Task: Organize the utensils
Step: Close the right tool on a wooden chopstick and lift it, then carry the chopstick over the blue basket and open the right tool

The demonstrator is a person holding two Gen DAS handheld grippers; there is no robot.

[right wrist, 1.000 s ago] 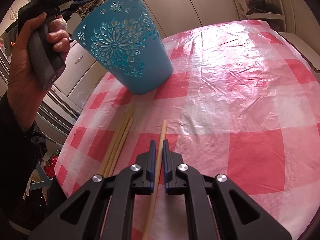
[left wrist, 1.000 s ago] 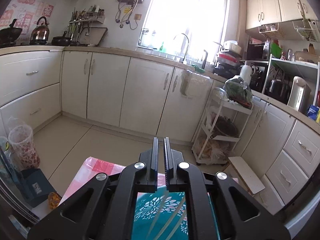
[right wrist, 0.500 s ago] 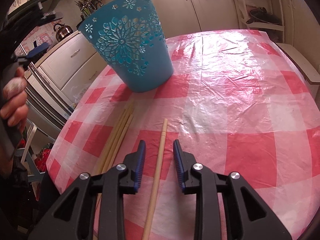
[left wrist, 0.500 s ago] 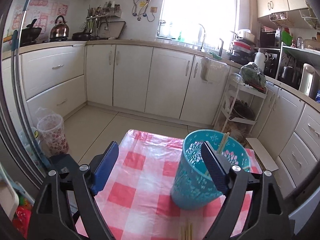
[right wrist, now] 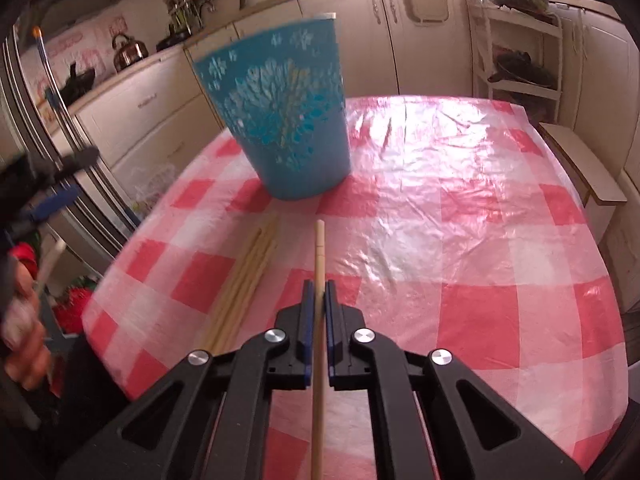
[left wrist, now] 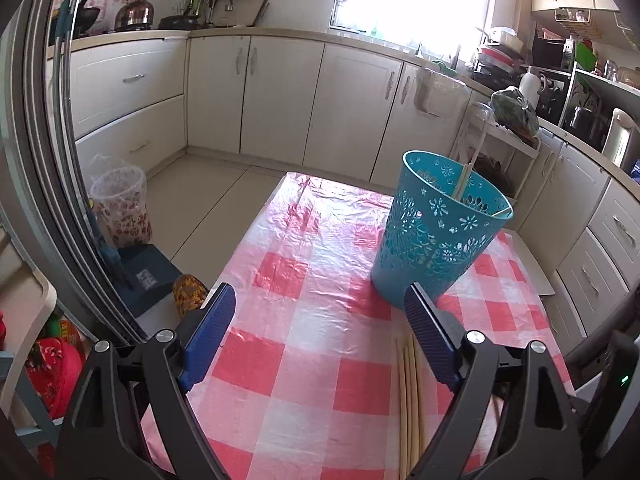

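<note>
One blue holder [left wrist: 436, 236] stands upright on the far left part of the checked tablecloth [right wrist: 460, 240], with two chopsticks [left wrist: 464, 180] leaning inside it. On the cloth near the holder lie four loose chopsticks [right wrist: 244, 280] bundled side by side, and just right of them a fifth, single chopstick [right wrist: 319, 248] clamped between the closed jaws of the right gripper [right wrist: 316, 300]. The left gripper [left wrist: 320, 320] hovers with jaws spread wide, grasping nothing; no legible writing appears.

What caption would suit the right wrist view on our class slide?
Right gripper, jaws shut on one chopstick, faces the blue holder; loose chopsticks lie alongside.
</note>
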